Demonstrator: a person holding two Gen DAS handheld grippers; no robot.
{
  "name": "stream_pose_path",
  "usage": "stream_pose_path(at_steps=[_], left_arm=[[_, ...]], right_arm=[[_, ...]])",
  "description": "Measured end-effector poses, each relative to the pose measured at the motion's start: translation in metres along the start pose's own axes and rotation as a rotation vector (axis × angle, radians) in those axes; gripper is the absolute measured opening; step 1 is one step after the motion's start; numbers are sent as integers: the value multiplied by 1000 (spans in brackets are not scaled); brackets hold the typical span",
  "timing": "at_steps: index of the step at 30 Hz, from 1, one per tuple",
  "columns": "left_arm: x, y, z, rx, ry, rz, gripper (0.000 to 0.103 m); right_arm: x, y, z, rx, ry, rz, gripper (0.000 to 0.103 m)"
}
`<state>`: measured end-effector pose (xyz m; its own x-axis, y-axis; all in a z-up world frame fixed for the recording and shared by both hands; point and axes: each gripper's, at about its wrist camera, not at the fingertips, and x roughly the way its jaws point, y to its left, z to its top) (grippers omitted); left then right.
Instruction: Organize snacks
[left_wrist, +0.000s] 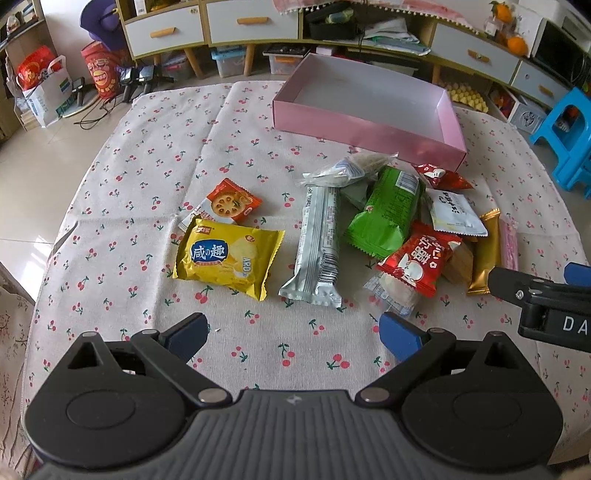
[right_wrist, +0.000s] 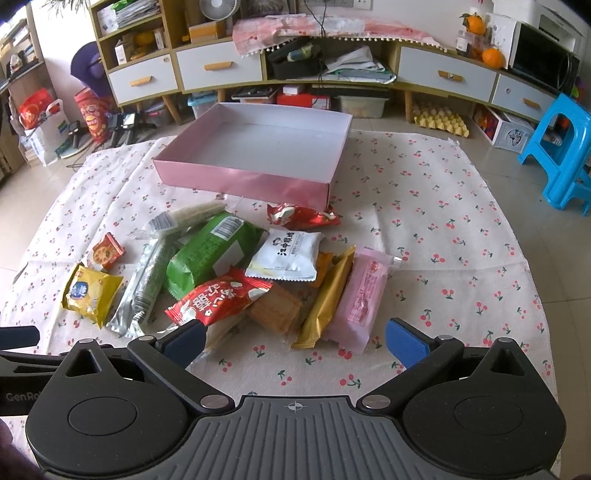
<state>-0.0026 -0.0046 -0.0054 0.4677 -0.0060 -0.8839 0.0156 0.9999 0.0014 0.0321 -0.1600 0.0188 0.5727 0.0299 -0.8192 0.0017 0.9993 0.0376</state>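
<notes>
Right wrist view tells me nothing is sorted yet: the pink box (right_wrist: 258, 147) at twelve o'clock sits empty, the snack pile (right_wrist: 236, 280) lies before it, and my left gripper (left_wrist: 293, 332) and right gripper (right_wrist: 295, 341) both gape wide, holding nothing.

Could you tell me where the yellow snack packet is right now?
The yellow snack packet lies at the pile's left end, beside the silver packet, just in front of the small orange packet.

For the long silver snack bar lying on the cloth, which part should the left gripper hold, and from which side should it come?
Grip the silver bar across its narrow middle, coming from above with the left gripper turned so its fingers close on the long sides. It lies flat, its length running away from the gripper. The left side is free; the green packet lies close on the right.
</notes>
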Motion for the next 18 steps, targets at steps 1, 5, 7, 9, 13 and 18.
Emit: stream_pose_path(at_steps=[1,5,7,9,13,18], left_arm=[[0,0,0,0,0,1,99],[0,0,0,0,1,0,99],[1,0,-1,2,3,0,99],[1,-1,-1,1,4,-1,99],[1,-1,-2,1,4,-1,99],[1,-1,-2,1,4,-1,99]], right_arm=[[0,0,0,0,0,0,103],[0,0,0,0,2,3,103],[0,1,0,-1,3,5,103],[1,1,-1,-4,4,6,103],[1,2,-1,-5,5,7,103],[1,2,-1,-5,4,7,103]])
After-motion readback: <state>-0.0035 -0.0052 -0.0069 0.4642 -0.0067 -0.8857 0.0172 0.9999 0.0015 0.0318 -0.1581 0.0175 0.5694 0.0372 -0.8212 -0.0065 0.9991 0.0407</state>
